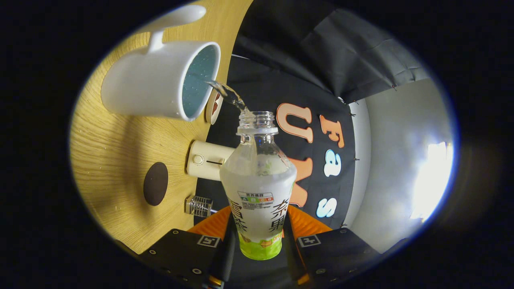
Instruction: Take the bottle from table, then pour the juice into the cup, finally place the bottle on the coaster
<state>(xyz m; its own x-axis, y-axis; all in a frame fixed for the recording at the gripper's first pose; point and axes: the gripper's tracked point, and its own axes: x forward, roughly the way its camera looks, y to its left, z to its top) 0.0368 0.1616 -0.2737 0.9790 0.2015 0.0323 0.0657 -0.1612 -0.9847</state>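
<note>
Bottle [258,188] between tongs [257,245] (cup [160,80] just beyond).

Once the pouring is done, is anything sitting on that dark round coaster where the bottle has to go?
Nothing visible does. The coaster lies bare on the wooden table. The gripper is shut on the bottle, pouring into the white cup.

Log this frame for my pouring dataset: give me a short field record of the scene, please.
stage: pouring under way
gripper: shut on bottle, tilted sideways
bottle: uncapped, between the fingers, mouth at the cup's rim
stream: clear liquid running from bottle mouth into cup
cup: white mug, blue inside, on wooden table
coaster: dark round disc on table, bare, apart from cup
</note>
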